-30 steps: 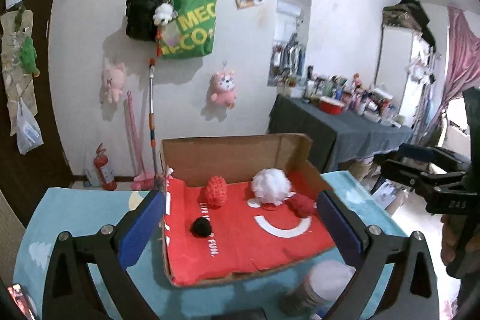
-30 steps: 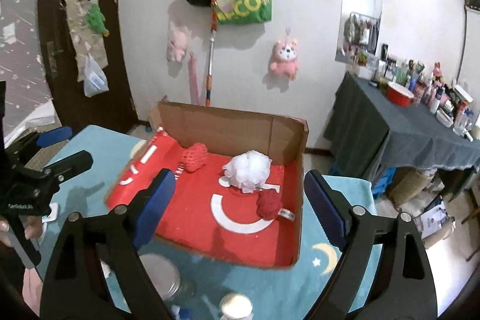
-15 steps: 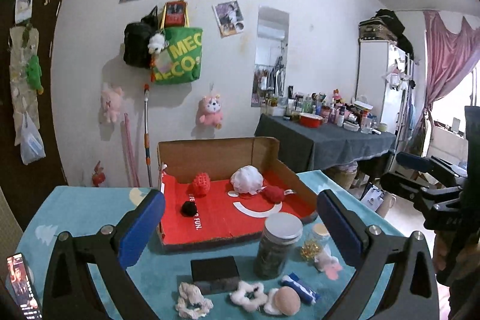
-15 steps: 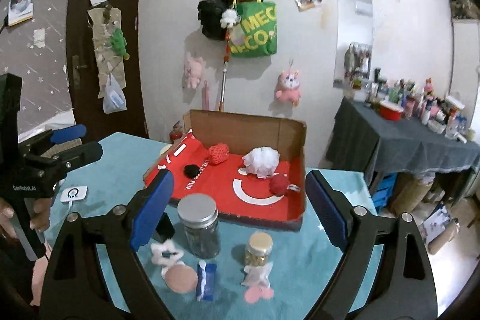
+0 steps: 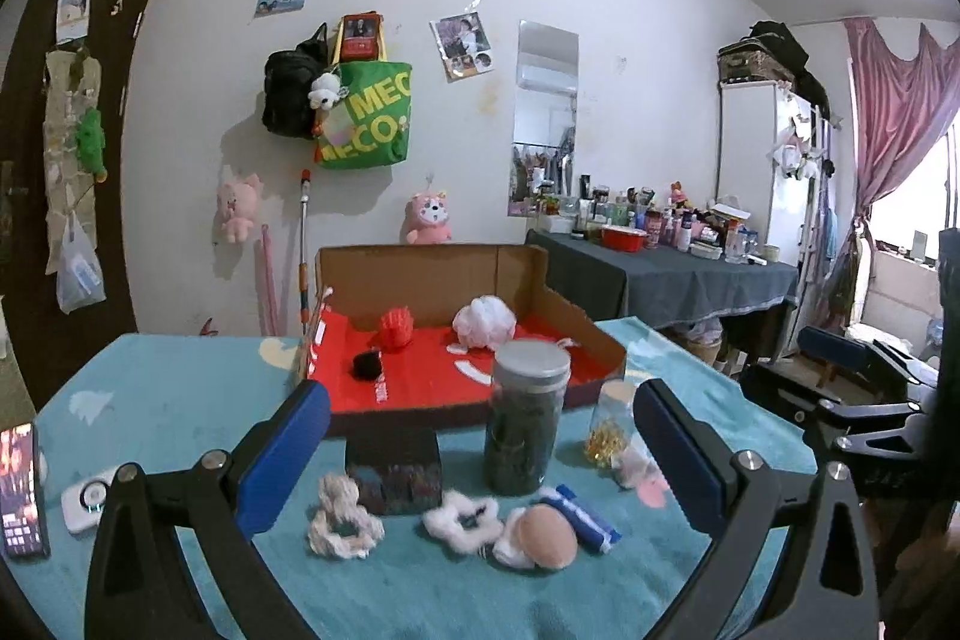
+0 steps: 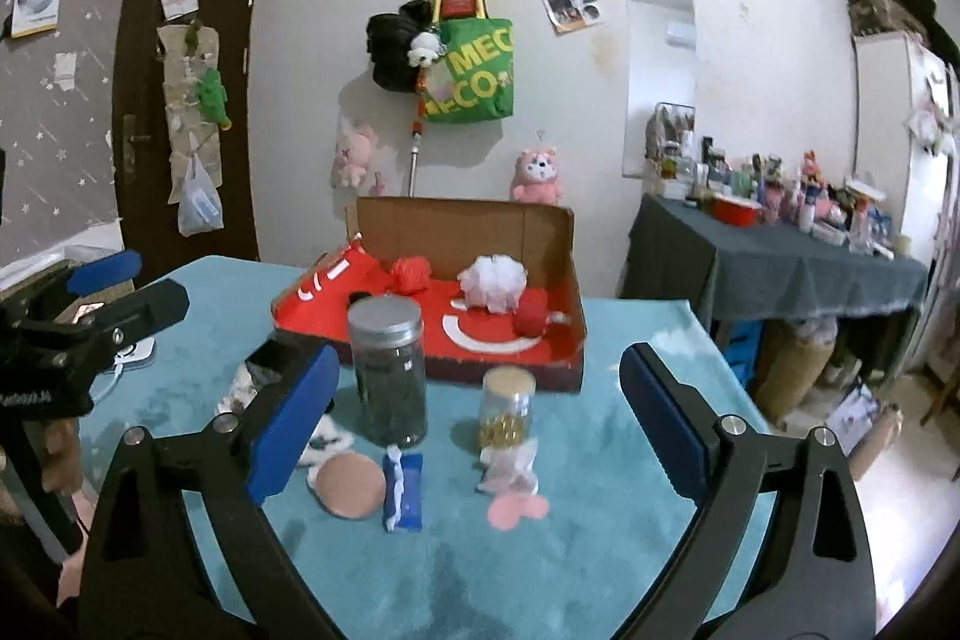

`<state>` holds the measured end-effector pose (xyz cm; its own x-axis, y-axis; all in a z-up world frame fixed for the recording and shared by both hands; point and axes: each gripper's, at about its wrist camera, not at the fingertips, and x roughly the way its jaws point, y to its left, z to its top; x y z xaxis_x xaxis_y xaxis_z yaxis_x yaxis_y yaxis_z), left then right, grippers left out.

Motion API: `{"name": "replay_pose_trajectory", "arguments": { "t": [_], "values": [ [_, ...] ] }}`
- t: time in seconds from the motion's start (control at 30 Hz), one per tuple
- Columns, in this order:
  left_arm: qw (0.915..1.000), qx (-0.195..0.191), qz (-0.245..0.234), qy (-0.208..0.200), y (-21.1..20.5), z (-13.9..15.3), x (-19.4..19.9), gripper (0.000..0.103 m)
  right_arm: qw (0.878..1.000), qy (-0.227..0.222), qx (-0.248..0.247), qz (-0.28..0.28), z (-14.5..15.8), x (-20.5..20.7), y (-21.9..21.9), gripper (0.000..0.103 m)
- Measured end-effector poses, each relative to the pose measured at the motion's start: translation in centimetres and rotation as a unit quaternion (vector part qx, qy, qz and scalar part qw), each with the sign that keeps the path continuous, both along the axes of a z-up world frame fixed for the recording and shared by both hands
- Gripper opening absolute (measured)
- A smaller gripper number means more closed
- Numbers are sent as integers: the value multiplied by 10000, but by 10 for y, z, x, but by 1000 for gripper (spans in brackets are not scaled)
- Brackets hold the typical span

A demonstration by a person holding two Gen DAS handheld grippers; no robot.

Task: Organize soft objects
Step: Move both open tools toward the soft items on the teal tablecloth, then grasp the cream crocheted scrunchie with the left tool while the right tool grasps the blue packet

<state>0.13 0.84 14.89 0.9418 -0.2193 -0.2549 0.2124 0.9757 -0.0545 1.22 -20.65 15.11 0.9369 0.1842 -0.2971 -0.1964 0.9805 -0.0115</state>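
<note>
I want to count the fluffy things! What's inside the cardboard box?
Inside the cardboard box: a white pom-pom, a red knitted ball, a dark red ball and a black puff. The tall jar hides part of the floor.

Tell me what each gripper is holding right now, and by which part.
Nothing is held. The left gripper is open with only air between its jaws, and the right gripper is empty too, its jaws opening above the table.

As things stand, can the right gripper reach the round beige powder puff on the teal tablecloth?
Probably yes. The right gripper, its jaws opening and empty, points over the round beige powder puff, which lies near its left finger. Nothing covers it; only the blue packet lies beside.
</note>
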Motion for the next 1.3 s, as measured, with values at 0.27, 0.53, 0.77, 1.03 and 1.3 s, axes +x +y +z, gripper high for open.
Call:
{"name": "replay_pose_trajectory", "arguments": {
  "t": [0.27,0.53,0.77,1.03,1.3],
  "values": [
    [9993,-53,135,356,-4,-40,4,103,9997,162,-61,-164,-40,-4,6,96],
    [9964,-52,180,828,-10,-72,15,103,9983,526,6,-255,-72,1,3,96],
    [9929,53,272,1161,-11,-94,24,103,9956,876,31,-320,-93,9,0,96],
    [9862,70,409,1603,-6,-116,36,103,9937,1054,-71,-366,-108,15,2,96],
    [9833,105,430,1766,-4,-123,43,103,9916,1235,-68,-369,-117,21,2,96]
  ]
}}
